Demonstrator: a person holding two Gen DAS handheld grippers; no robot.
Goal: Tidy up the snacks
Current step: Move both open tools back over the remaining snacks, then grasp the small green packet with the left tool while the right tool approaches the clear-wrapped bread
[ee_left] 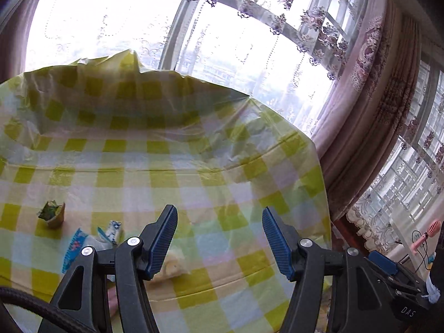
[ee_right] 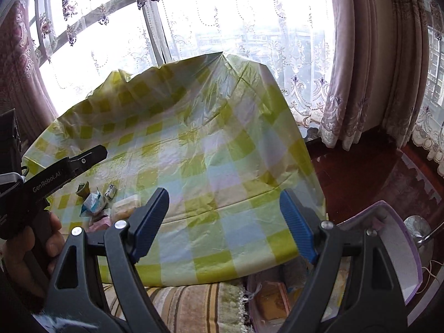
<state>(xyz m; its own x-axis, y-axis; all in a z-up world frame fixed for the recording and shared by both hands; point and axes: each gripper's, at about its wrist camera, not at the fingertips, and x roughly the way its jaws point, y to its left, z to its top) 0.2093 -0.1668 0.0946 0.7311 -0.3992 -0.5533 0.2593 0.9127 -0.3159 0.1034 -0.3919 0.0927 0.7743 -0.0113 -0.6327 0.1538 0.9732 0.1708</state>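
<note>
Several small snacks lie on the green checked tablecloth (ee_left: 194, 166): a green-and-tan wrapped one (ee_left: 52, 215), a blue-and-white packet (ee_left: 76, 247), a small blue-white piece (ee_left: 112, 230) and a pale yellow snack (ee_left: 173, 267) just below my left gripper's left finger. My left gripper (ee_left: 219, 242) is open and empty above the cloth. In the right wrist view the same snacks (ee_right: 95, 202) sit at the left, with a pale snack in clear wrap (ee_right: 126, 206). My right gripper (ee_right: 222, 226) is open and empty over the table's near edge. The left gripper's body (ee_right: 52, 180) shows at the left.
A purple-rimmed box (ee_right: 399, 249) holding packets stands below the table edge at the right. A striped cushion (ee_right: 194, 305) lies below the cloth. Curtains (ee_right: 360, 69) and a window stand behind the table. Dark wooden furniture (ee_right: 360, 172) is on the right.
</note>
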